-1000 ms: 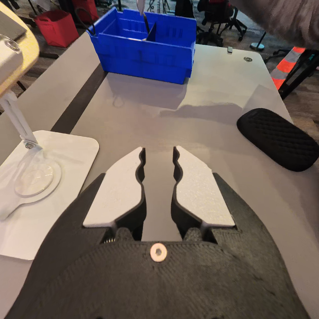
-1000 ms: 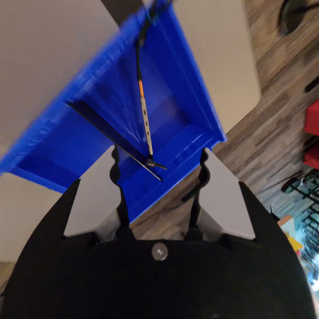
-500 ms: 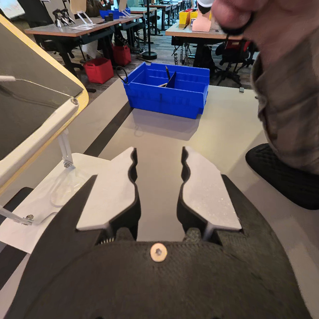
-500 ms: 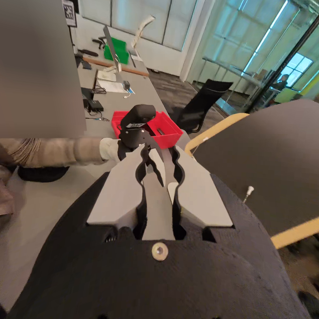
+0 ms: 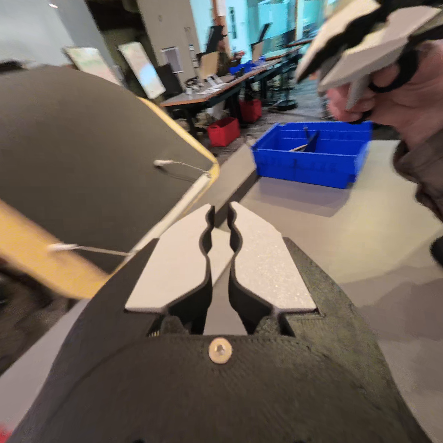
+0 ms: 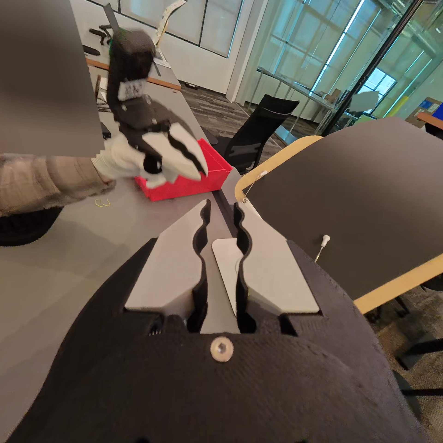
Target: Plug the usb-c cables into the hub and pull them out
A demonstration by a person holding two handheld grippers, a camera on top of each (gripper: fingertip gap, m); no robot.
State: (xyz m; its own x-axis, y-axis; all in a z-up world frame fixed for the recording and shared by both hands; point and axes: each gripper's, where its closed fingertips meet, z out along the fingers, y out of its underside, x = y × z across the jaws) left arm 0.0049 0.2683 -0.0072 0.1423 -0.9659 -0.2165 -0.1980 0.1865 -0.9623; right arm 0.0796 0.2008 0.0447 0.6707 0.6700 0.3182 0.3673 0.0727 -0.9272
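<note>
My left gripper (image 5: 220, 208) is held above the grey table (image 5: 359, 239), its jaws a narrow gap apart with nothing between them. My right gripper (image 6: 221, 203) is also raised, narrowly open and empty; it also shows at the top right of the left wrist view (image 5: 309, 69). The left gripper shows in the right wrist view (image 6: 201, 172), held by a white-gloved hand. A blue bin (image 5: 309, 165) stands at the far side of the table with a thin dark cable (image 5: 308, 137) sticking up in it. No hub is in view.
A dark board with a tan edge (image 5: 84, 155) on a wire stand is close on the left; it also shows in the right wrist view (image 6: 347, 215) above a white base plate (image 6: 225, 259). A red bin (image 6: 191, 187) and a black padded rest (image 6: 21, 225) are on the table. One gripper's finger ends stand about 12 centimetres off the other's.
Both grippers have lifted and swung away from the blue bin to face each other. The right gripper's jaws went from wide open to narrow. The left jaws also narrowed.
</note>
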